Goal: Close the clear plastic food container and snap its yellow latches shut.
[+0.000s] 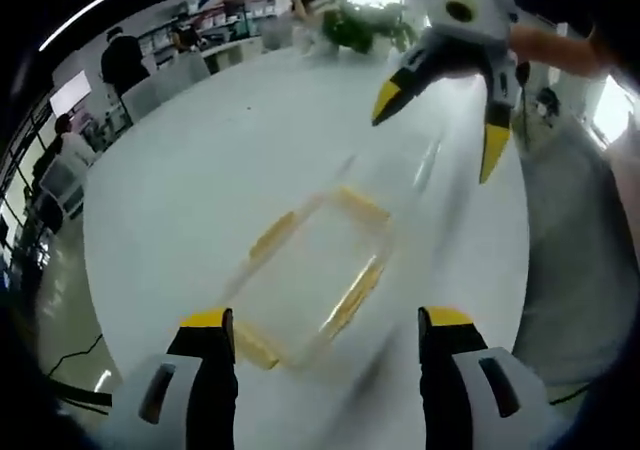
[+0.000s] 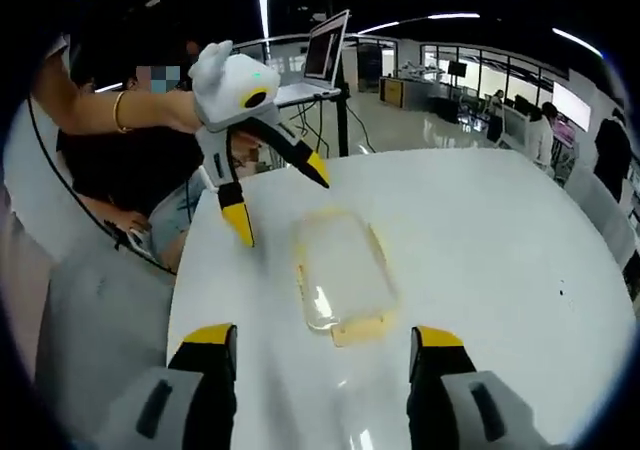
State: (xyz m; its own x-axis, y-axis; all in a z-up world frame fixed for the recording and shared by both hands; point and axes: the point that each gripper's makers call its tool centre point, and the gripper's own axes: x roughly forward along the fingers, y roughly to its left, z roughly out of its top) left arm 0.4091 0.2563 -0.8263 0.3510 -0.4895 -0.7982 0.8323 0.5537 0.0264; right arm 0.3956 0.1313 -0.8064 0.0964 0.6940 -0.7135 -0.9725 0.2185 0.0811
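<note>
Approach step: both grippers hang above the container, nothing gripped.
Left gripper (image 1: 325, 325) and right gripper (image 2: 323, 345) spread wide; clear container (image 2: 343, 267) lies mid-frame on the white table (image 2: 480, 240), yellow latches (image 2: 357, 328) apparently unsnapped, needing pressing.

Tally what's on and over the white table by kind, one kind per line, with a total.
Clear plastic food container with yellow latches: 1
Tongs, yellow-tipped, both open and holding nothing: 2, the left tongs and the right tongs
White table: 1
Total: 4
</note>
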